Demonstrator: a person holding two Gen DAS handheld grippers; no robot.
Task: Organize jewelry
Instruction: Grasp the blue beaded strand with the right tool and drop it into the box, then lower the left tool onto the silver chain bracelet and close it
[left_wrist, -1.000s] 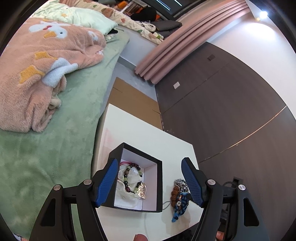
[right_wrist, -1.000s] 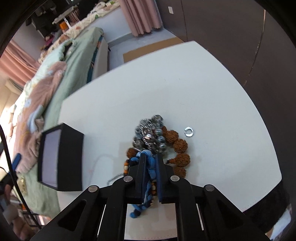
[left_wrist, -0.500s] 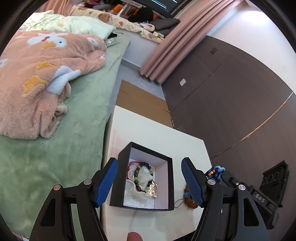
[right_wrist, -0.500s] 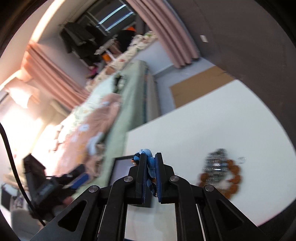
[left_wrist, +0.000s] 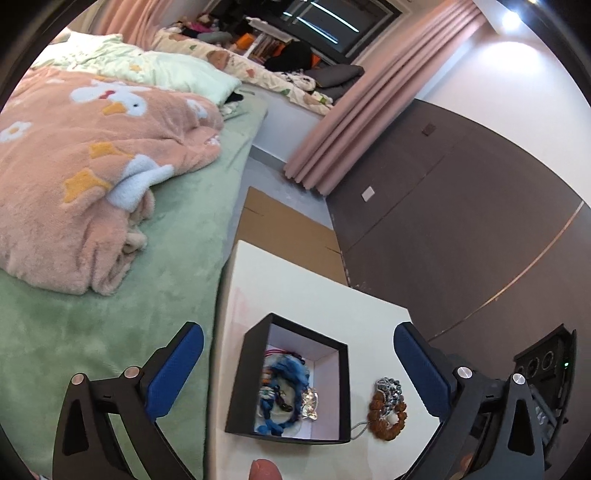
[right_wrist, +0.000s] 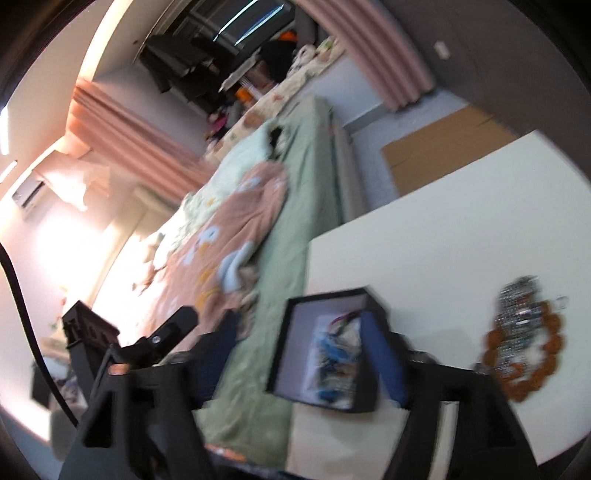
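A: Start with the big things. Where did everything sit relative to the box (left_wrist: 288, 384)?

B: The table (left_wrist: 317, 295) carried it at the edge nearest the bed (left_wrist: 110, 332). The box was black outside, white inside, open at the top. The blue cord piece (left_wrist: 282, 384) lay inside it, on top of a dark bead bracelet and a small shiny charm.

A: And what was left outside?

B: The brown bead loop (left_wrist: 389, 413), with the silver beads (left_wrist: 388, 387) heaped on its far part. Both lay on the table just beside the box, on the side away from the bed, not touching it. A tiny ring (right_wrist: 562, 301) sat past them, farther from the box.

A: The grippers?

B: The left gripper (left_wrist: 295, 373) hung above the box, its jaws opening wide, one finger on each side, pressing on nothing. The right gripper (right_wrist: 295, 358) was over the box too, blurred, its jaws opening with only the box below the gap.

A: So which hand for the loop?

B: My judgement is the right one. In its view the loop lay to the right of the jaws, beyond the box wall. It is a round ring lying flat, with no real long axis, so the jaws would need to straddle one arc of it.
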